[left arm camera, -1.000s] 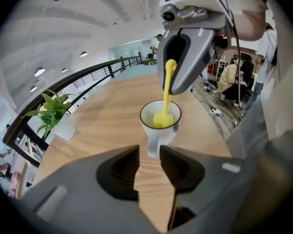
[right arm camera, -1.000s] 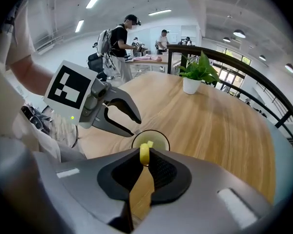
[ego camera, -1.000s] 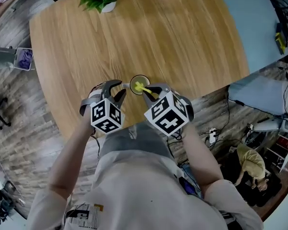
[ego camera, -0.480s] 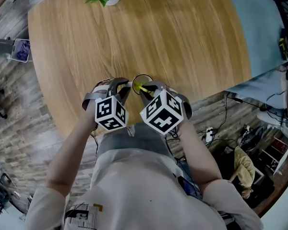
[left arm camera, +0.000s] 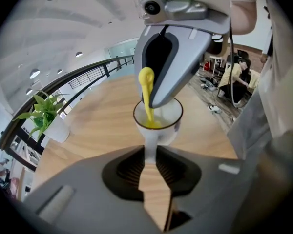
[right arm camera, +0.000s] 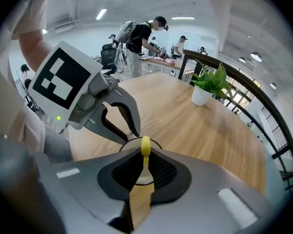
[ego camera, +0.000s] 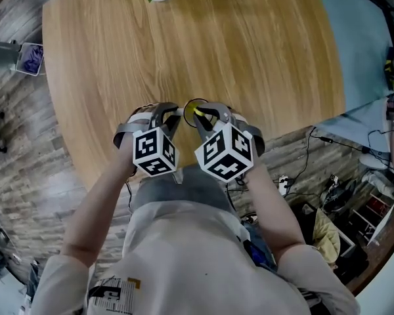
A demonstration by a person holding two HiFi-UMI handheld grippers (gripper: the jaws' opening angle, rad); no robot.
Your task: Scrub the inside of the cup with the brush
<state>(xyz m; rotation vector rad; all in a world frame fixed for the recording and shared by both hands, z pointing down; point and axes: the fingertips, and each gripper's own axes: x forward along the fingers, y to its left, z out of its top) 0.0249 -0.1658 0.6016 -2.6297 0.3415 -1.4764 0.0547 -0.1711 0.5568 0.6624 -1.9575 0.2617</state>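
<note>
Now the cup [left arm camera: 168, 115] is steadied at the bench's [ego camera: 249, 44] six o'clock edge, its handle pinched by the left tool [ego camera: 164, 113], whose jaws have just been closing. The brush [right arm camera: 145, 145] is clamped in the right tool [ego camera: 210, 115] for scrubbing inside.

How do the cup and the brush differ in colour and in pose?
The cup is white with a dark rim; the brush is yellow. The cup stands upright on the table; the brush leans, its lower end inside the cup. The cup is wide; the brush thin.
</note>
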